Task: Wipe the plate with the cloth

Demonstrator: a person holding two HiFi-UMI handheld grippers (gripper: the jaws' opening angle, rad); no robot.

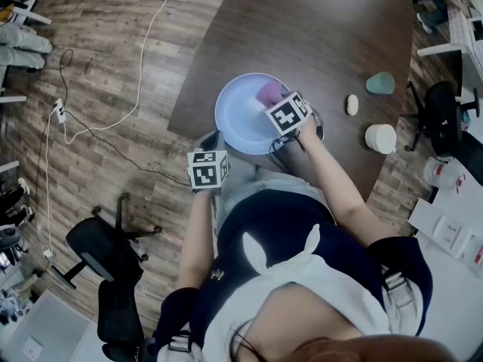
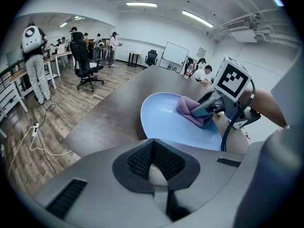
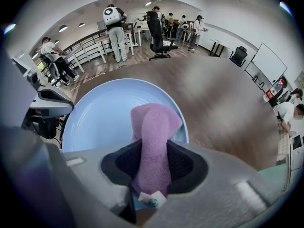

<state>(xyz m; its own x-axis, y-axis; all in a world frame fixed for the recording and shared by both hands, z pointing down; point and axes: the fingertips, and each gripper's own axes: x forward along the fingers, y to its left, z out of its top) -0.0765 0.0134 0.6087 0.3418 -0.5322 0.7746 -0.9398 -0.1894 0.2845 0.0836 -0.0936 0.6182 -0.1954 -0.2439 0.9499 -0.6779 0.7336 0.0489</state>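
1. Currently, dark brown wooden surface point(image 1: 317, 36): work sits at its near edge.
2. Pale blue round plate point(image 3: 104, 113): risk, a hard stroke could shove it off that edge.
3. Left hand-held gripper point(image 2: 153, 148): jaws together by the near rim, apparently not bracing it.
4. Right hand-held gripper point(image 3: 154, 163): clamped on purple terry cloth point(image 3: 154, 122).
5. Cloth: free end over the plate; drag might pull it from the jaws.

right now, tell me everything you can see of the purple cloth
The cloth is purple, soft and fuzzy-looking, folded into a thick band. The right hand-held gripper is shut on its middle, pads pressing both sides; a small white tag shows at its near end. Its far end bulges beyond the jaws and seems to rest on the face of the pale blue plate, off the plate's centre.
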